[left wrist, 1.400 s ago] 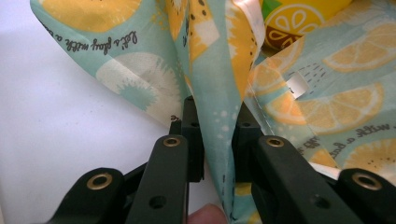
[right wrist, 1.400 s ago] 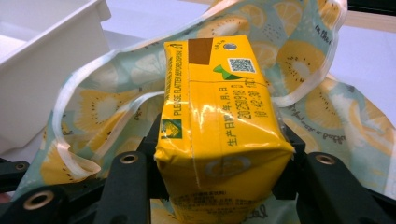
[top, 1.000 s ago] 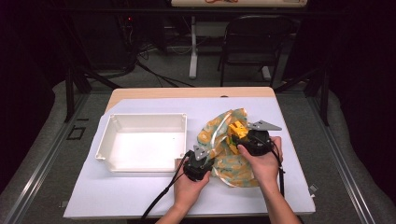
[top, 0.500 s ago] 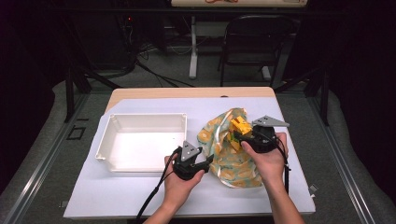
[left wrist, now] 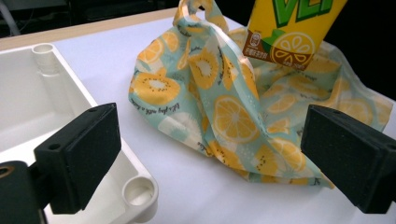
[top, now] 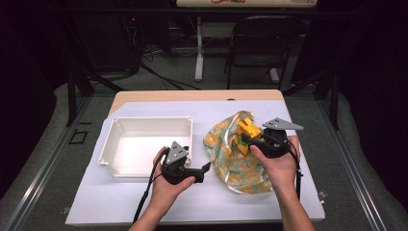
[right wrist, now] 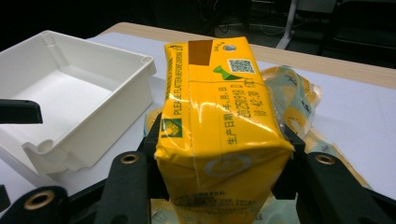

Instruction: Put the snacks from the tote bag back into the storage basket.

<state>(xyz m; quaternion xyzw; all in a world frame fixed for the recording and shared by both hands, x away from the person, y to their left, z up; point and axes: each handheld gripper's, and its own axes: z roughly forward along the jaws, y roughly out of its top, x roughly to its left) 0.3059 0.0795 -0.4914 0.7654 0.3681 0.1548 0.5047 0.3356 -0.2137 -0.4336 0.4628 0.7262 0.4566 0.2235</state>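
Two jaws wide, carton (top: 246, 133) gripped, tray (top: 144, 144) beside

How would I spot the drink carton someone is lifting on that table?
Find the white tray on the white-covered table, then look beside it to the fruit-print cloth bag. Above the bag, the right gripper clamps a yellow drink carton, the only boxy, bright yellow thing there.

The drink carton (right wrist: 219, 135) is showing glossy yellow film wrap. The cloth bag (left wrist: 243, 116) is looking soft and printed, while the tray (top: 144, 144) is appearing as smooth white plastic on the matt paper-covered surface (top: 207, 202).
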